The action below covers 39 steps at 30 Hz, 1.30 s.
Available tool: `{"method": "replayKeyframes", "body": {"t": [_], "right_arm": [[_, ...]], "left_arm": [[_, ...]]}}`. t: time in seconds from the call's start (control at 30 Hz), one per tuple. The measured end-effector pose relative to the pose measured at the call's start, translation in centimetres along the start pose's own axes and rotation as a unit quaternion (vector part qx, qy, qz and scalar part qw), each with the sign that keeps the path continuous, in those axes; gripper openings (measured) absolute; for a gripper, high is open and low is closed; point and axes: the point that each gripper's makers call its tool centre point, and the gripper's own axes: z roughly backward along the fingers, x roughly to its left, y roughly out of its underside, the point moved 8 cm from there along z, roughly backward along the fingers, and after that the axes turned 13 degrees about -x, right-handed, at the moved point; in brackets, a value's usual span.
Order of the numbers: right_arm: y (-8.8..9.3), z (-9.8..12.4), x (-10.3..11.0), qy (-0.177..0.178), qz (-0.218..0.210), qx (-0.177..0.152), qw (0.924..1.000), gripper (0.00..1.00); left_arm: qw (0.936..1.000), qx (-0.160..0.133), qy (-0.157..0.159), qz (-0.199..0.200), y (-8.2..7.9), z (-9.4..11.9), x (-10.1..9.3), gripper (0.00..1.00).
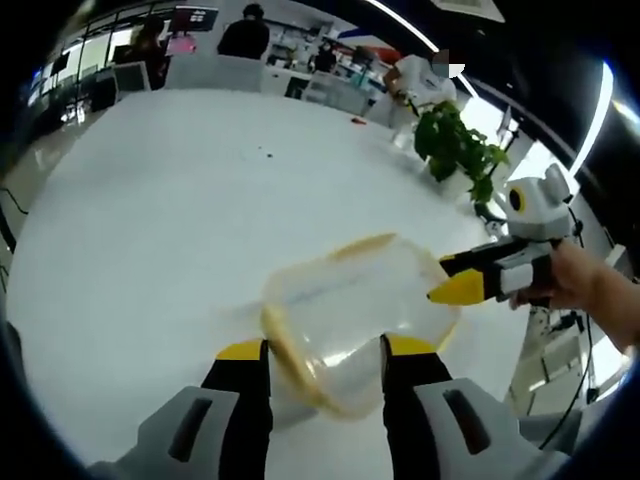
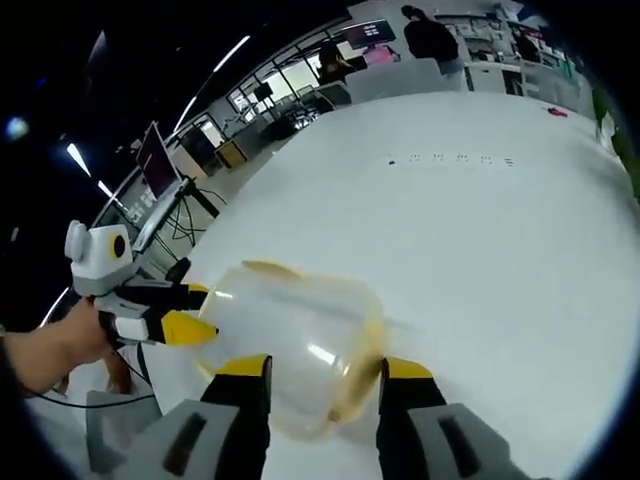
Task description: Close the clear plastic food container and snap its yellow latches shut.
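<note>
Container point(image 1: 355, 325) sits on the white table point(image 1: 150, 220), near the edge closest to me, blurred in both views. It's clear plastic with a yellow rim or seal visible through the wall; can't make out the latches separately or tell if the lid is seated.

Left gripper point(image 1: 325, 350): in the left gripper view my jaws straddle the near end of the container, one yellow-tipped jaw on each side. Gap is wide, and I can't tell if the pads actually touch the plastic, so I can't call it a grasp.

Right gripper point(image 2: 325, 368): same picture in the right gripper view, jaws either side of the container point(image 2: 290, 340), spread wide, contact unclear. In the left gripper view the right gripper point(image 1: 465, 282) comes in from the right with my hand point(image 1: 575, 280) on it, its yellow tips at the container's far right corner, close together there.

In the right gripper view the left gripper point(image 2: 185, 315) comes in from the left, yellow tips touching or just beside the container's left side.

Background: a potted plant point(image 1: 455, 145) on the far side of the table, people and desks beyond, monitors point(image 2: 155, 160) off to the left of the right gripper view.
</note>
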Motion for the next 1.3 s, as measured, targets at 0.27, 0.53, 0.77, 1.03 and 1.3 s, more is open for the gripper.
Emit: {"method": "replayKeyframes", "body": {"t": [0.27,0.53,0.77,1.03,1.3], "right_arm": [[0.1,-0.1,0.0,0.0,-0.009,-0.004,1.0,0.39],[0.5,-0.3,0.1,-0.012,-0.013,-0.005,0.9998,0.37],[0.2,-0.4,0.6,0.005,-0.009,-0.021,0.9997,0.36],[0.3,-0.4,0.7,0.012,-0.015,-0.009,0.9998,0.36],[0.8,-0.2,0.5,0.015,-0.028,-0.032,0.999,0.38]], "left_arm": [[0.9999,-0.007,-0.002,0.009,0.2,0.1,-0.1,0.4],[0.9997,-0.003,-0.006,0.023,0.3,0.0,-0.2,0.37],[0.9982,0.035,-0.003,0.048,1.0,0.1,-0.2,0.33],[0.9992,0.01,-0.008,0.039,0.8,-1.6,-0.5,0.34],[0.9995,0.0,-0.002,0.032,0.3,-1.4,-0.5,0.35]]}}
